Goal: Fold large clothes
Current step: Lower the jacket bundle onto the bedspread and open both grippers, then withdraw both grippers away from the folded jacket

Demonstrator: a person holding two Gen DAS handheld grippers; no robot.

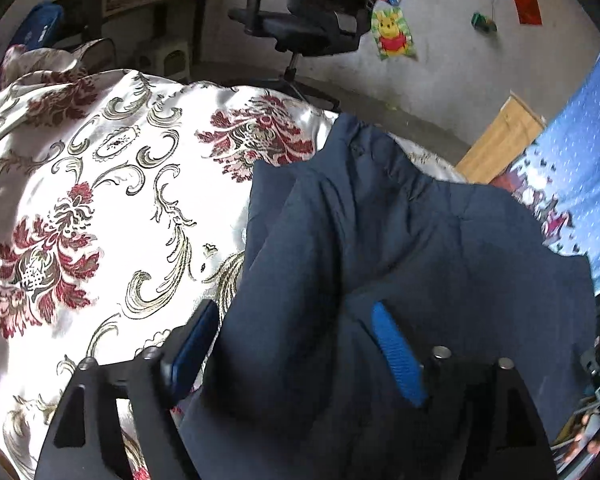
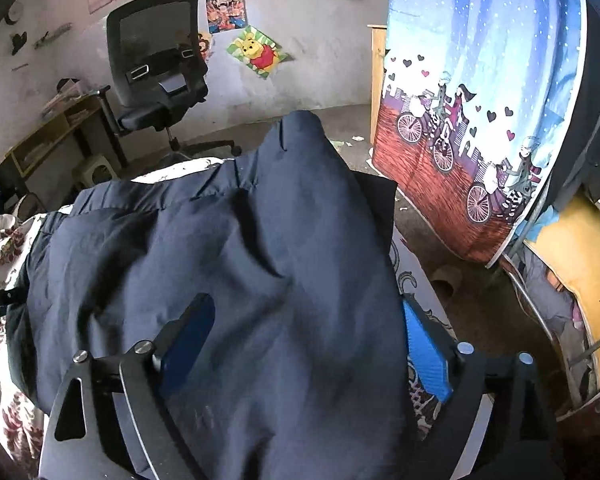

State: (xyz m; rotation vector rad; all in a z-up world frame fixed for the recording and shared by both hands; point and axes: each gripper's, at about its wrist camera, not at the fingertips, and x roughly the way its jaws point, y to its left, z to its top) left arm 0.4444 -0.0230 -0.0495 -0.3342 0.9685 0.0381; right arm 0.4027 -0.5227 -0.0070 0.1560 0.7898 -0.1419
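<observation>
On the floral bedspread (image 1: pixel 100 184) lies the navy garment (image 1: pixel 380 240), rumpled. Left gripper (image 1: pixel 296 344) fingers spread wide over its fabric; right gripper (image 2: pixel 308 332) fingers likewise spread, straddling a raised fold.

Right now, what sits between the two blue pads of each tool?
Navy jacket fabric fills the gap of the right tool in its own view; the left tool likewise straddles the jacket's edge.

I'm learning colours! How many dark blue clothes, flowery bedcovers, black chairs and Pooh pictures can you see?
Dark blue garment: 1
Flowery bedcover: 1
Black office chair: 1
Pooh picture: 1
Total: 4
</observation>
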